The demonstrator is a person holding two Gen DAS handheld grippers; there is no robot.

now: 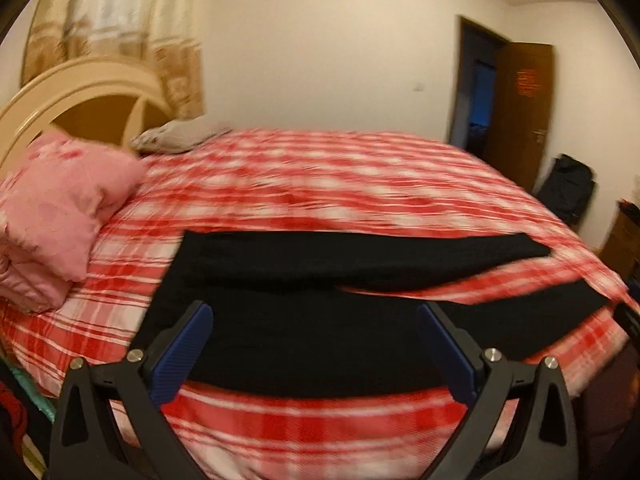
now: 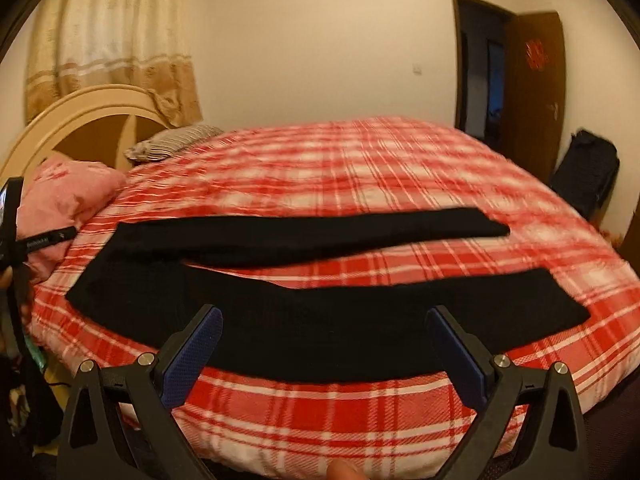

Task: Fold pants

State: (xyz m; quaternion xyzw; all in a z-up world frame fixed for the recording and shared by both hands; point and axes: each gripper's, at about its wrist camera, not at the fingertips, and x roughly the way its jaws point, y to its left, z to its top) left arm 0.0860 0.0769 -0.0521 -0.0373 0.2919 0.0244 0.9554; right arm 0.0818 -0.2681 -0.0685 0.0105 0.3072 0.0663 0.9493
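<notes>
Black pants (image 1: 304,320) lie flat on the red-and-white plaid bedspread (image 1: 320,176), waist to the left, both legs spread apart and running to the right. They also show in the right wrist view (image 2: 320,332). My left gripper (image 1: 316,312) is open and empty, hovering over the near part of the pants by the waist. My right gripper (image 2: 324,316) is open and empty, hovering over the near leg. In the right wrist view the left gripper's body (image 2: 16,224) shows at the left edge.
A pink quilt (image 1: 60,216) and a striped pillow (image 1: 176,138) lie at the headboard (image 1: 80,92) on the left. An open brown door (image 1: 520,108) and a dark bag (image 1: 566,192) stand at the far right. The bed's near edge (image 2: 320,432) is just below the grippers.
</notes>
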